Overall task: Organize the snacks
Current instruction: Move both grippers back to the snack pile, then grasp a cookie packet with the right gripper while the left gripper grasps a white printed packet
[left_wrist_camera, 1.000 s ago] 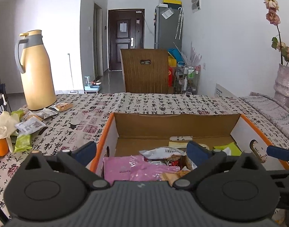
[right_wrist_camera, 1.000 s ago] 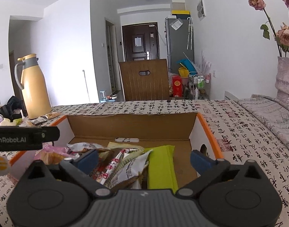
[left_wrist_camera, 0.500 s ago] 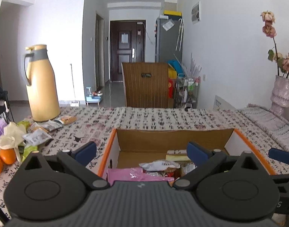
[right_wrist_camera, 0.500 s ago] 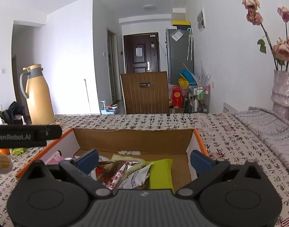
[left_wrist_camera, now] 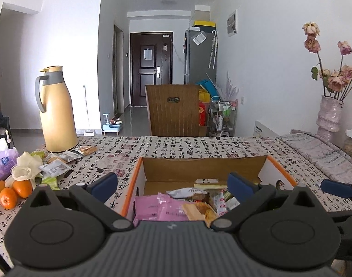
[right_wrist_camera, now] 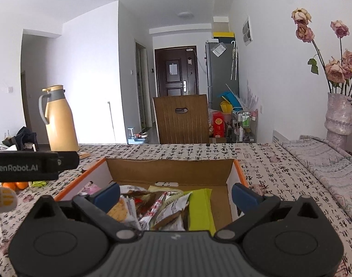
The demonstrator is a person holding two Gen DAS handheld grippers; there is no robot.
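Hovering spread wide and empty, your left gripper point(left_wrist_camera: 172, 183) and right gripper point(right_wrist_camera: 176, 192) face the box point(left_wrist_camera: 206, 165) holding most snacks; loose packets point(left_wrist_camera: 60, 161) (probably snacks) wait beside the flask point(left_wrist_camera: 57, 110).

One box, one flask, one vase, three oranges, two tools.

On the worktop point(left_wrist_camera: 176, 145): one open cardboard box point(left_wrist_camera: 203, 165) near the front edge, holding a heap of snack packets point(left_wrist_camera: 187, 204) too overlapped to number exactly, one pink point(left_wrist_camera: 157, 209) and one lime green point(right_wrist_camera: 200, 207) among them; a handful of loose packets point(left_wrist_camera: 58, 164) toward the left edge; one yellow flask point(left_wrist_camera: 57, 110); three oranges point(left_wrist_camera: 13, 191); one tissue pack point(left_wrist_camera: 1, 164); one vase point(left_wrist_camera: 329, 113) of dried roses by the right edge; two tools, left point(left_wrist_camera: 173, 182) and right point(right_wrist_camera: 176, 192), both spread wide and empty.
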